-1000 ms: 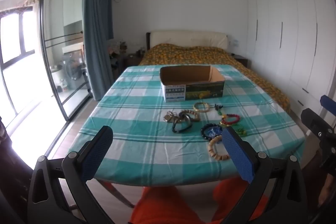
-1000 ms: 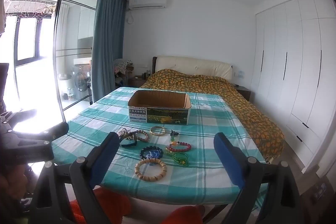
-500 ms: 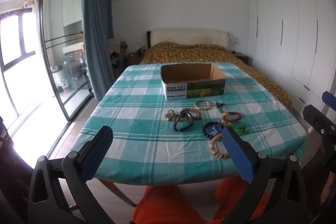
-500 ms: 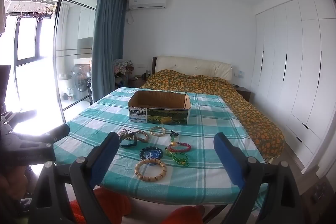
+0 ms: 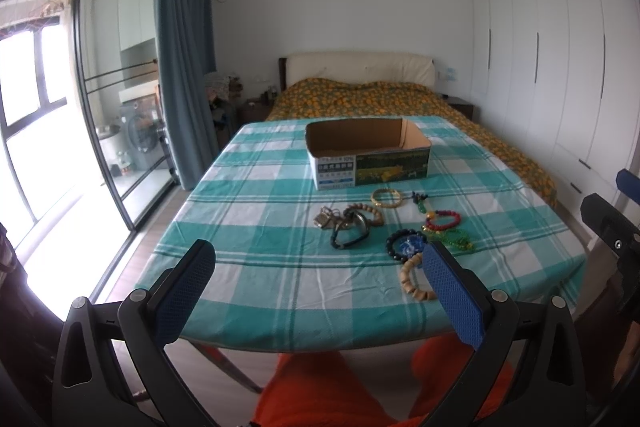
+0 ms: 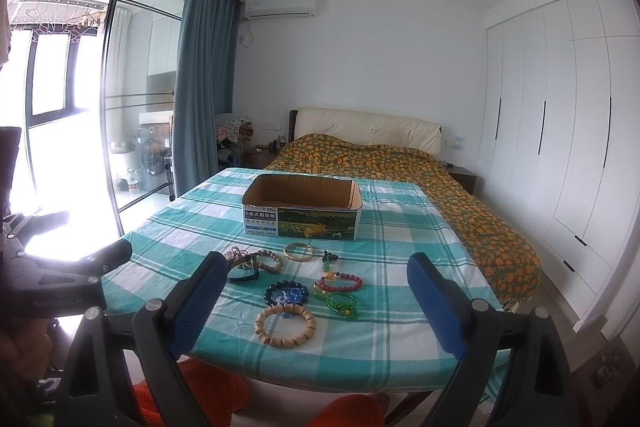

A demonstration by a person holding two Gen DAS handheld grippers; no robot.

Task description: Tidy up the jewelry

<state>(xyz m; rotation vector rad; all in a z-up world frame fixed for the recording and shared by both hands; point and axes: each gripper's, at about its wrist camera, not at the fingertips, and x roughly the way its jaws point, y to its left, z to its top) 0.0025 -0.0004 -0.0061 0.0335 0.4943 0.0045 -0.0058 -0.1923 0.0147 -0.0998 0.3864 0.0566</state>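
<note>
Both tongs, left tongs [image 5: 320, 291] and right tongs [image 6: 316, 301], are hanging wide apart and empty at the near edge of the checked tabletop [image 6: 400, 227], likely readying a first pick. The bracelets [image 6: 298, 291] are lying clustered near that edge, within reach. Just behind them, the open cardboard box [image 6: 302, 213] is waiting, apparently to receive them.
</note>
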